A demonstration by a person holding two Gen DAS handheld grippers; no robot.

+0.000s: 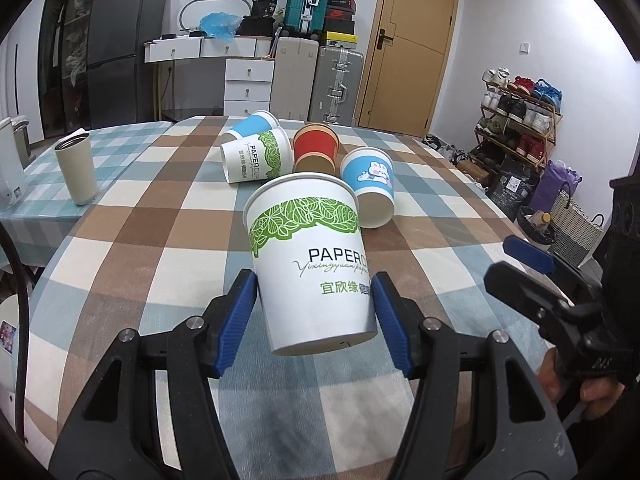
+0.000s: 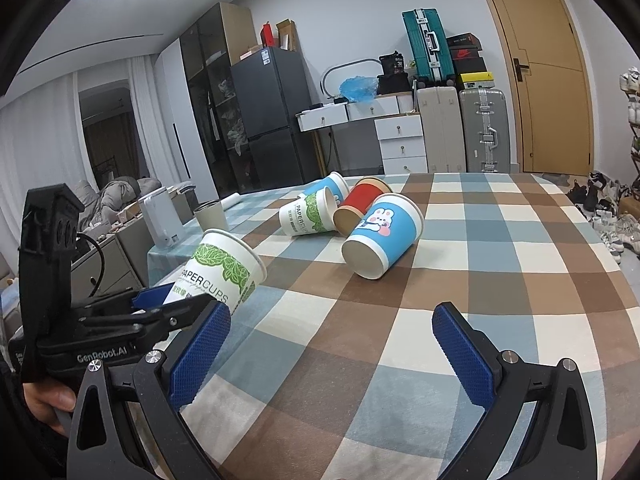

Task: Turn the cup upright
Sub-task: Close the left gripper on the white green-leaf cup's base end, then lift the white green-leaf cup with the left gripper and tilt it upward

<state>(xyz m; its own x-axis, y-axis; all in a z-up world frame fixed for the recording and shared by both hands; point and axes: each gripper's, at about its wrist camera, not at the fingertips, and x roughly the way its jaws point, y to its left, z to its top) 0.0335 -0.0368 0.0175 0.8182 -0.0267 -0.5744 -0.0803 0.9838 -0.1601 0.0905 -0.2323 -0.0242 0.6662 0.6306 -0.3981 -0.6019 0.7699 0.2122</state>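
My left gripper (image 1: pixel 316 304) is shut on a white paper cup with green leaves (image 1: pixel 310 260) and holds it mouth-up, slightly tilted, above the checked tablecloth (image 1: pixel 160 240). The same cup (image 2: pixel 220 270) and the left gripper (image 2: pixel 172 308) show at the left of the right wrist view. My right gripper (image 2: pixel 332 344) is open and empty over the cloth; it also shows in the left wrist view (image 1: pixel 520 260). Several cups lie on their sides further back: a blue rabbit cup (image 2: pixel 384 236), a red cup (image 2: pixel 362 204), a second green-leaf cup (image 2: pixel 310 216) and a blue cup (image 2: pixel 332 186).
A beige tumbler (image 1: pixel 76 170) stands upright at the table's left, next to a white appliance (image 1: pixel 10 168). Behind the table are a drawer unit (image 1: pixel 248 84), suitcases (image 1: pixel 316 76), a door (image 1: pixel 416 44) and a shoe rack (image 1: pixel 516 120).
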